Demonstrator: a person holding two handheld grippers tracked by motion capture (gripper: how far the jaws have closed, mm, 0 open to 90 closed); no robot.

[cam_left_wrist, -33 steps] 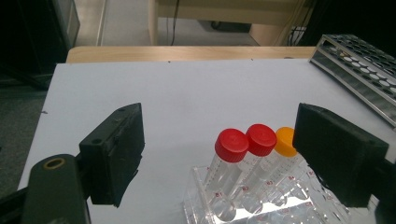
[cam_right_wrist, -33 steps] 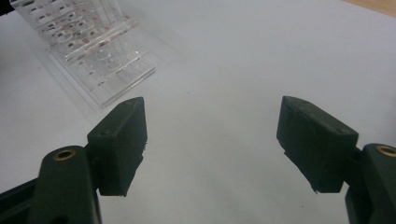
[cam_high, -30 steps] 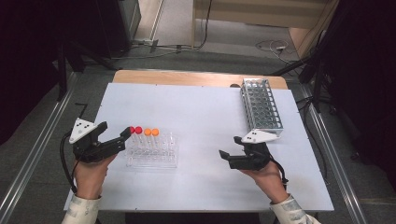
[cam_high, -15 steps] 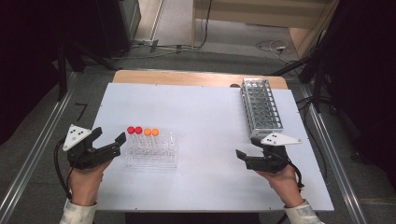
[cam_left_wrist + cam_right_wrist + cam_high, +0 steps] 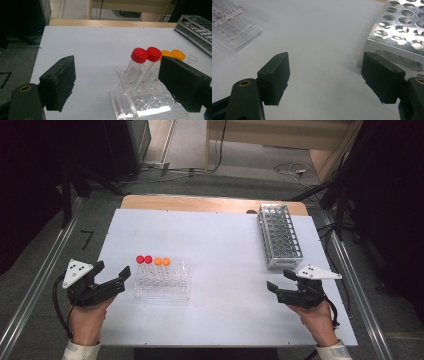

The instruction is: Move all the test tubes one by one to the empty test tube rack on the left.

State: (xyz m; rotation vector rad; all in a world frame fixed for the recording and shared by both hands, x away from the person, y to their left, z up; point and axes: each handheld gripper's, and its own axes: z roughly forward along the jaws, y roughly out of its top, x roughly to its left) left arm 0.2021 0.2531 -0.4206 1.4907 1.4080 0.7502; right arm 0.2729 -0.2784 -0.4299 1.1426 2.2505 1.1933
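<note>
At the left edge of the white table [image 5: 225, 240], the left gripper [image 5: 111, 272] sits in the person's left hand [image 5: 87, 320] with its jaws spread wide and nothing between them; the grey three-cornered plate on its top faces up. In the left gripper view the bare table surface fills the gap between its two black pads, and the clear plastic rack [image 5: 147, 102] lies just beyond and to the right of that gap, partly behind the right-hand pad. From the high view the clear plastic rack [image 5: 162, 282] is just beside the fingertips, apart from them. It holds two red-capped tubes [image 5: 146, 55] leaning together nearest the gap and two orange-capped tubes [image 5: 172, 54] directly past them, their caps peeking over the right-hand pad. Farther right across a stretch of bare table, the right gripper [image 5: 281, 281] rests in the person's right hand [image 5: 317, 320], its jaws likewise standing apart and empty. In the right gripper view only table shows between its pads. The metal tube rack [image 5: 402, 27] stands just behind the right-hand pad, its near corner close to that pad but not touching, while a corner of the clear rack lies well off beyond the left-hand pad. In the high view the metal tube rack [image 5: 279, 235] reaches away from the right fingertips toward the far edge of the table.
</note>
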